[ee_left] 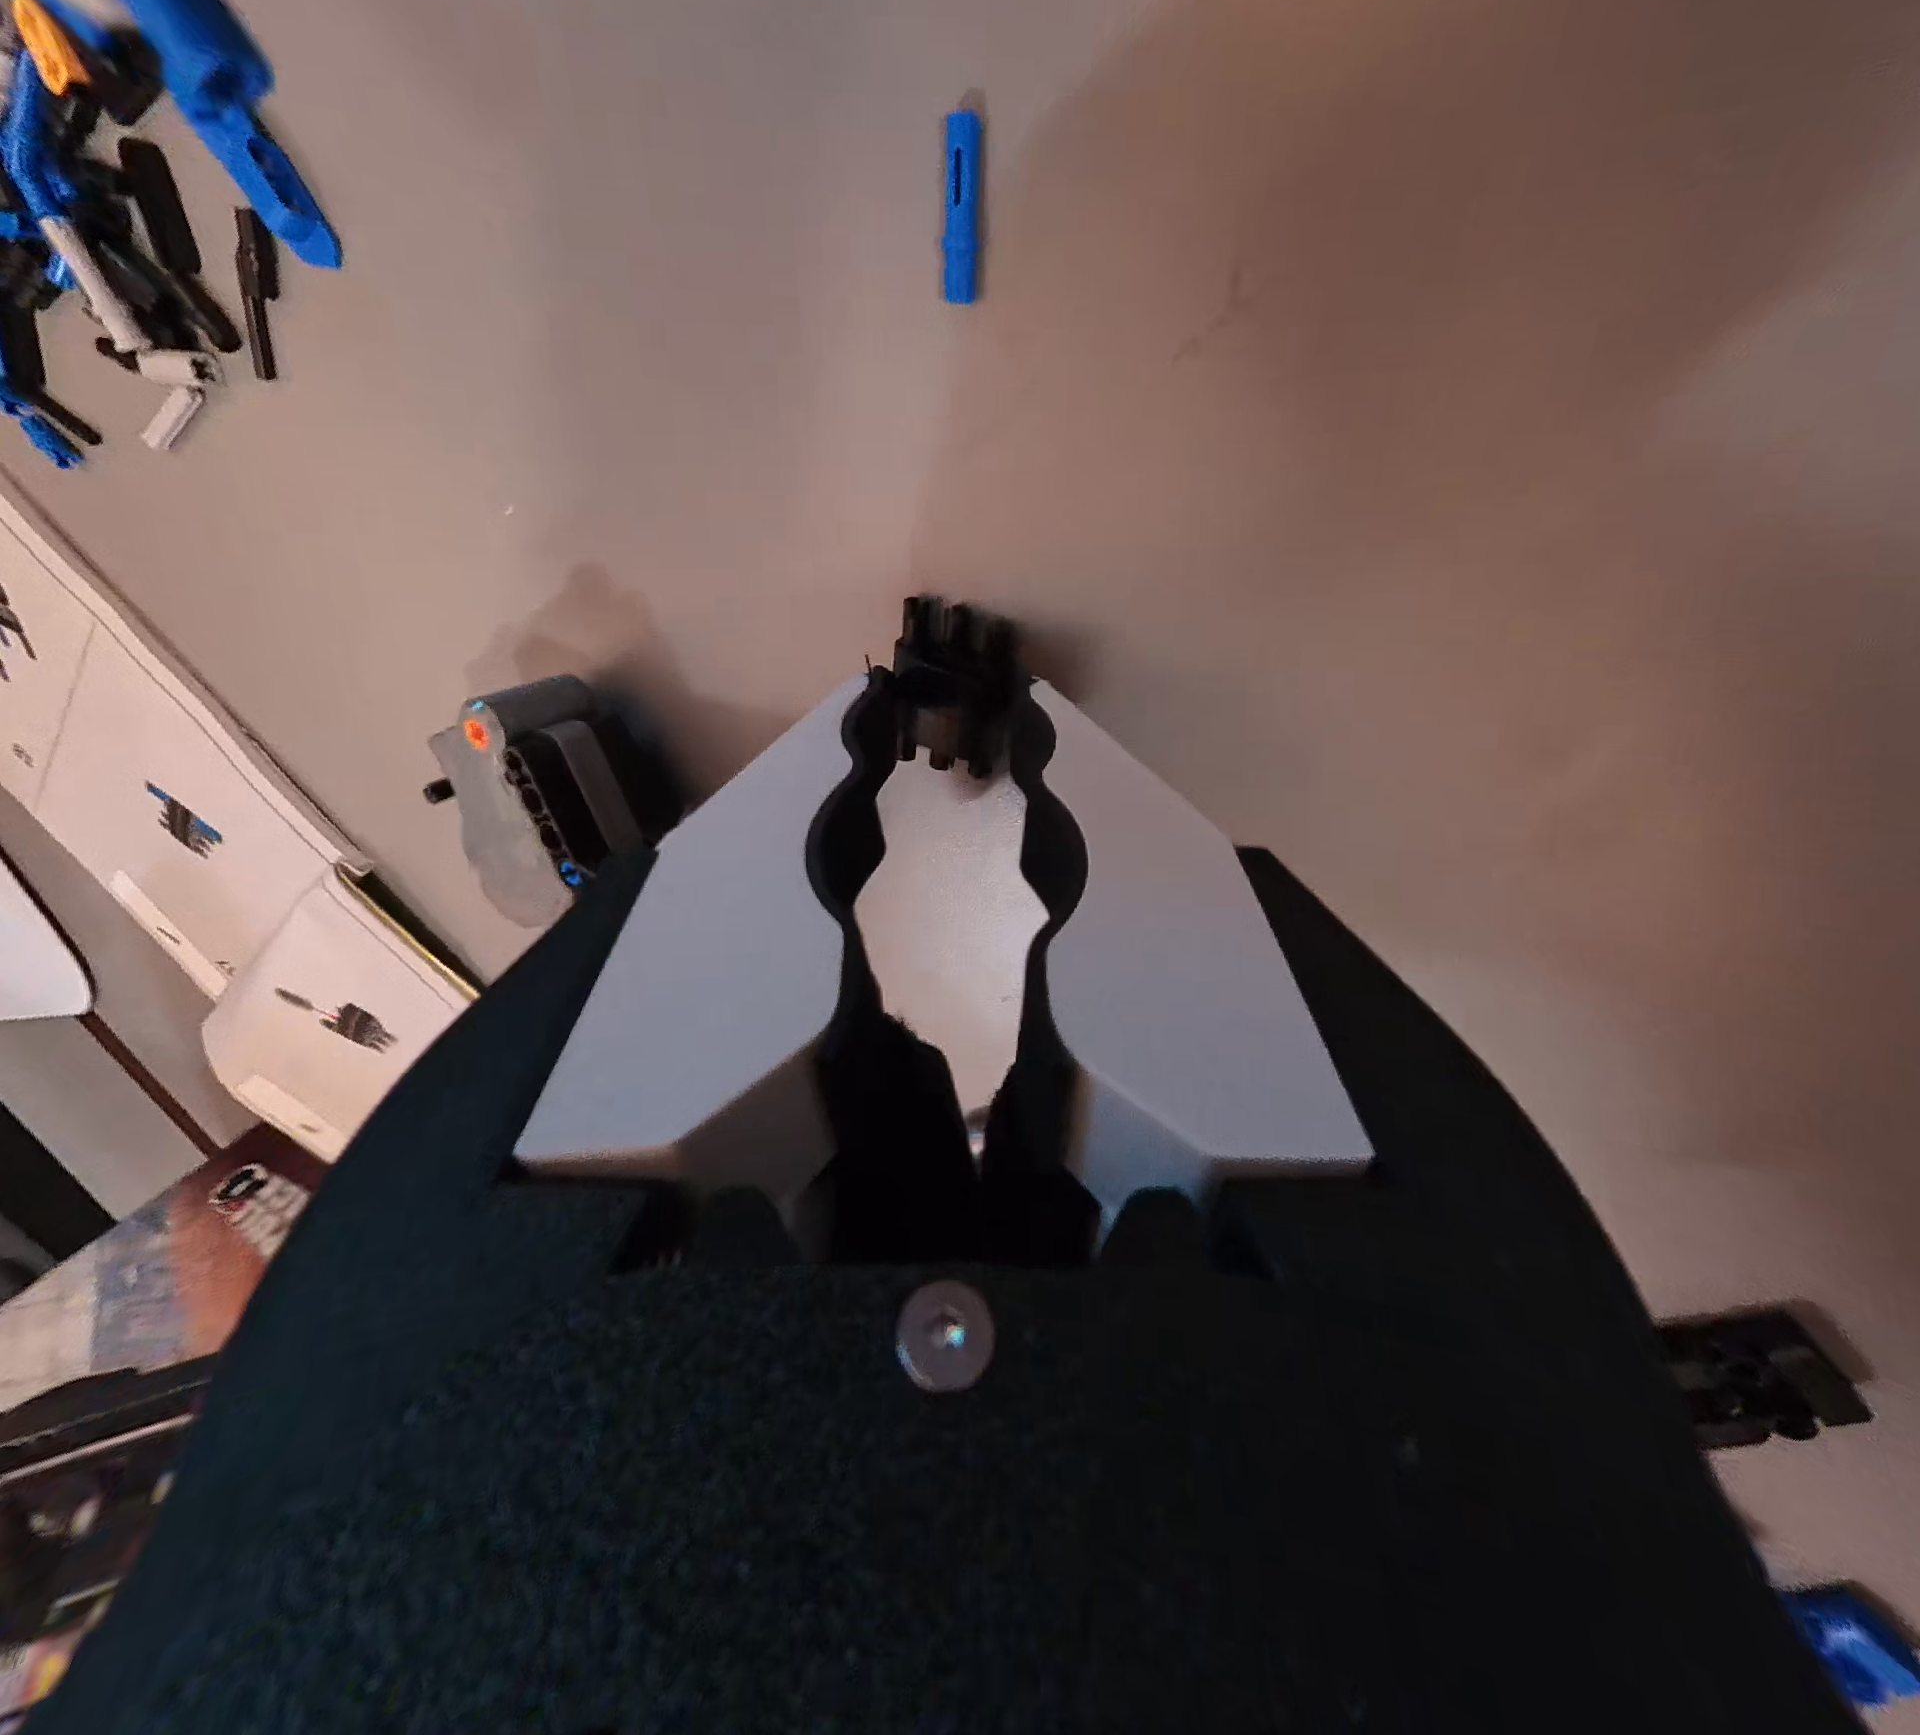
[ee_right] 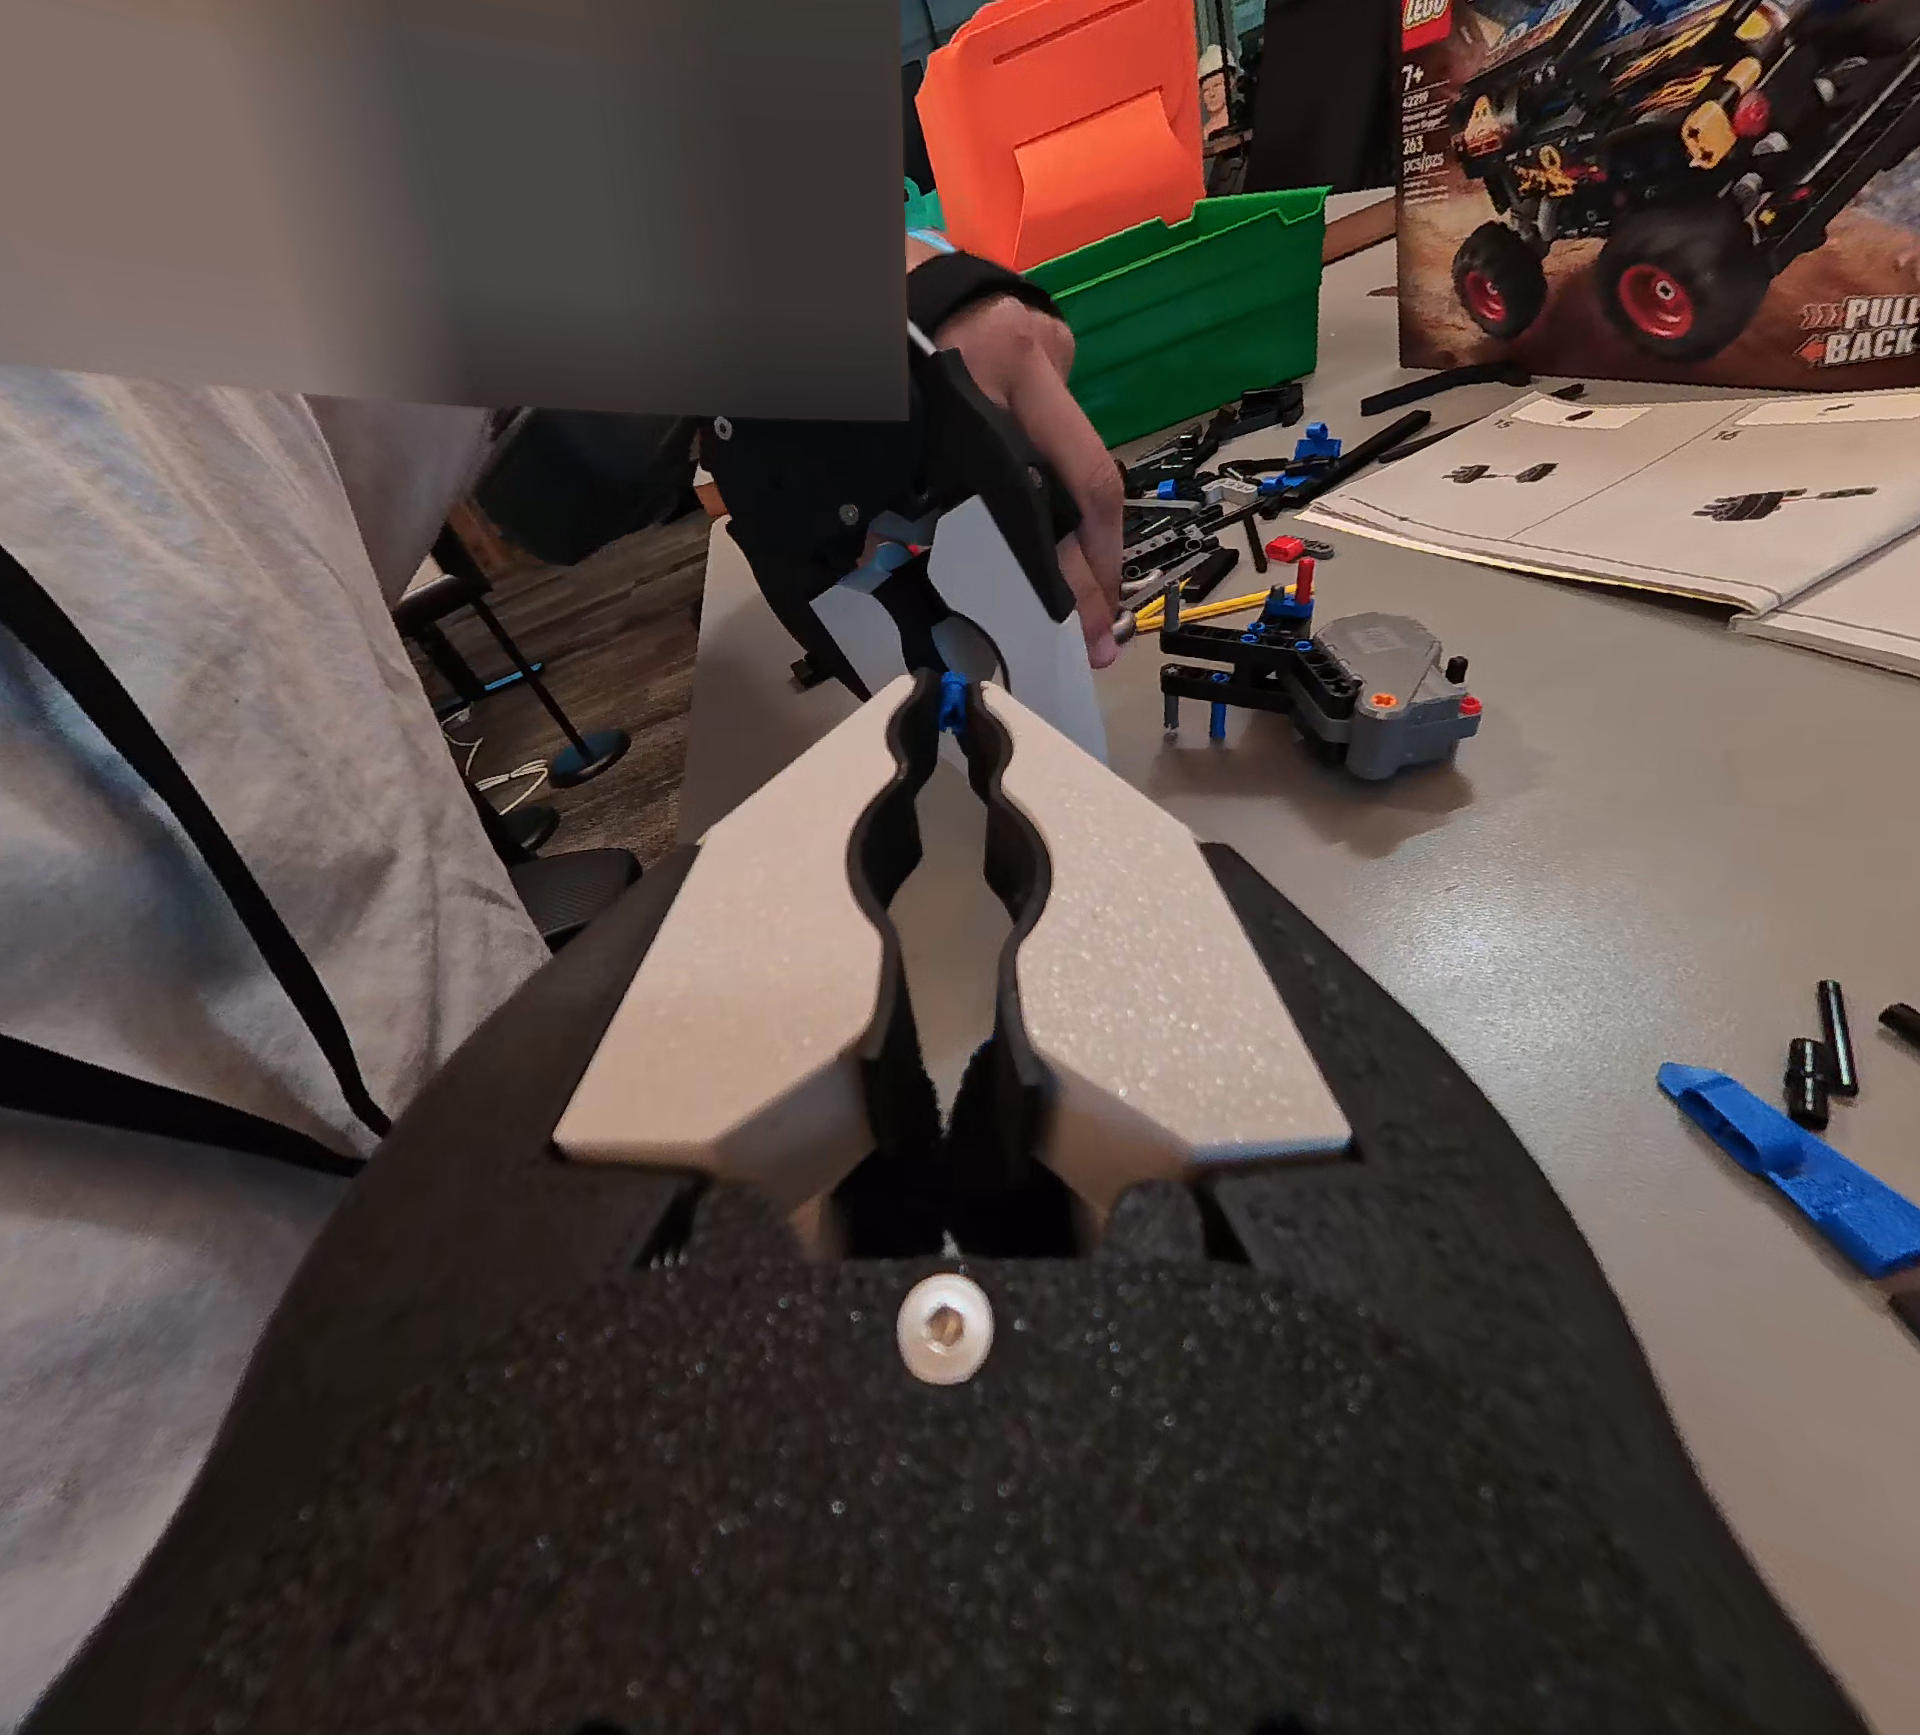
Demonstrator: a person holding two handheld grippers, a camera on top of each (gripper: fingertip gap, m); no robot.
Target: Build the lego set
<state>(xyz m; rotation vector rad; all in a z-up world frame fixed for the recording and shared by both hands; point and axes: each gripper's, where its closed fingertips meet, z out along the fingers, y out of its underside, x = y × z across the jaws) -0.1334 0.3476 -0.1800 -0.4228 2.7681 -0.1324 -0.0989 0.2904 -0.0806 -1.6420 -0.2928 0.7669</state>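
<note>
My left gripper (ee_left: 951, 698) is shut on a small black lego piece (ee_left: 951, 662) and holds it over the grey table (ee_left: 1351, 335). A blue pin (ee_left: 962, 208) lies on the table ahead of it. My right gripper (ee_right: 951, 711) is shut on a small blue pin (ee_right: 951, 709) held above the table's edge. The left gripper also shows in the right wrist view (ee_right: 935, 584), held by a hand, just beyond my right fingertips. The grey motor block with black beams (ee_right: 1351, 688) sits on the table; it also shows in the left wrist view (ee_left: 530, 792).
A pile of loose blue and black parts (ee_left: 114, 210) lies at the far left. The instruction booklet (ee_right: 1621, 490), the set's box (ee_right: 1662, 127), a green bin (ee_right: 1184, 303) and an orange holder (ee_right: 1070, 106) stand behind. A blue tool (ee_right: 1797, 1176) and black pins (ee_right: 1834, 1051) lie right. The gap from one gripper's tips to the other's is roughly 12 cm.
</note>
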